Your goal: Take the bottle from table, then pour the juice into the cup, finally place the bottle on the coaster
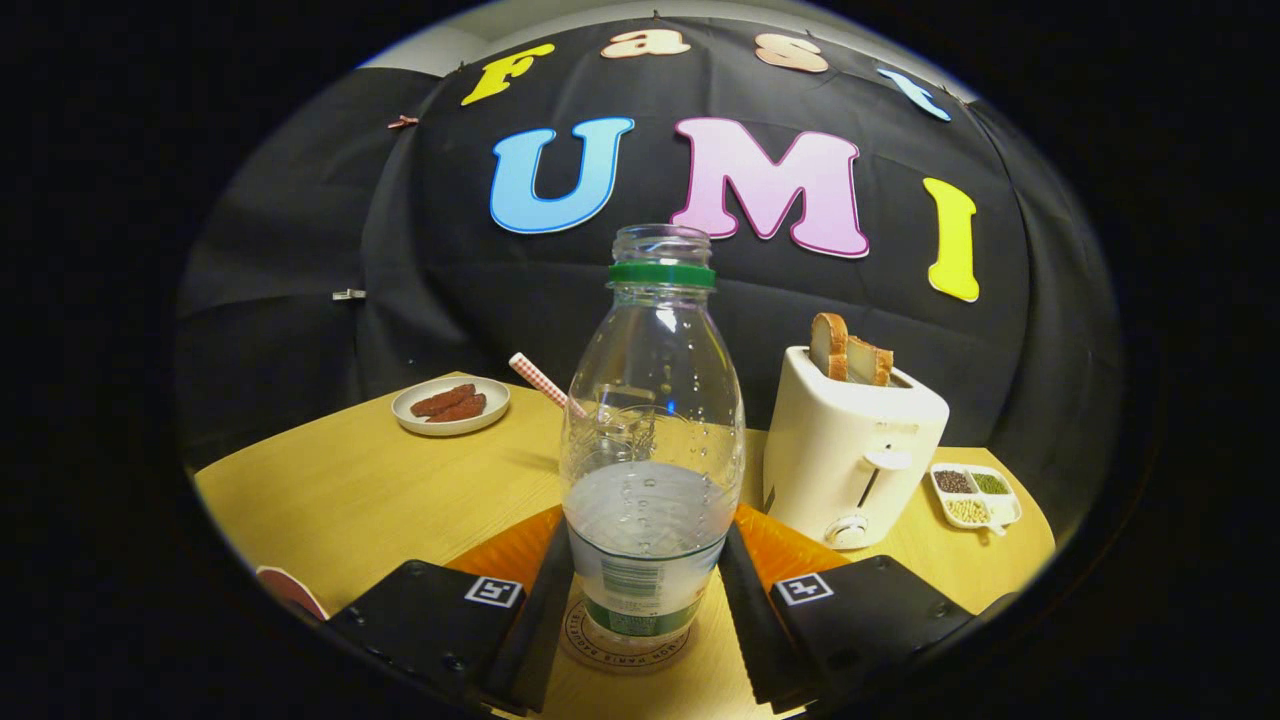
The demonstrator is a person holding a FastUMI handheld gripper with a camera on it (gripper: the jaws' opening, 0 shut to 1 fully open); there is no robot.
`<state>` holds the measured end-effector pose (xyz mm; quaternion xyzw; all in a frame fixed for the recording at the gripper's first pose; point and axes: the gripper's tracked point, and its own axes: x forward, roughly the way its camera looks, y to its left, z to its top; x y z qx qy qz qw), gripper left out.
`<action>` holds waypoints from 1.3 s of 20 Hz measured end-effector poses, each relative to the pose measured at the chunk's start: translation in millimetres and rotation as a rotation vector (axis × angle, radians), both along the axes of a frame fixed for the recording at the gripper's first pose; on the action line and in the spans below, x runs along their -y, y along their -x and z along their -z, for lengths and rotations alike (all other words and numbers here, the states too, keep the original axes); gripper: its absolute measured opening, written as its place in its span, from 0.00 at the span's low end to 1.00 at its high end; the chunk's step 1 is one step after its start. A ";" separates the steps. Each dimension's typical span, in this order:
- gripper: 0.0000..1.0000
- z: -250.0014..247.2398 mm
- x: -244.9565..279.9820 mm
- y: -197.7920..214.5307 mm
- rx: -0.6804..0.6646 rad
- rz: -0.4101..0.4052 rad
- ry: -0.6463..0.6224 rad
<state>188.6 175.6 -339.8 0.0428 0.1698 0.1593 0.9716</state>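
bottle on coaster, between fingers

Bottle: clear plastic, upright, cap off, green ring around the open neck. Pale cloudy juice fills roughly the lower part; droplets cling to the inner wall above the liquid line. A label wraps the base. It stands on the round coaster, which lies flat on the worktop. Cup: clear, seen through and just behind the bottle, holding a red-and-white checked straw that leans away to the left.
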 end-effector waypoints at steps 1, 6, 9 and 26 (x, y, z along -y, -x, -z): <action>0.76 2.5 -2.2 -1.3 -0.005 -0.003 -0.005; 0.77 9.1 -5.6 -1.7 -0.002 -0.012 0.002; 0.78 11.3 -2.7 0.8 -0.015 -0.004 -0.007; 0.99 -4.2 5.3 36.5 -0.080 -0.025 -0.040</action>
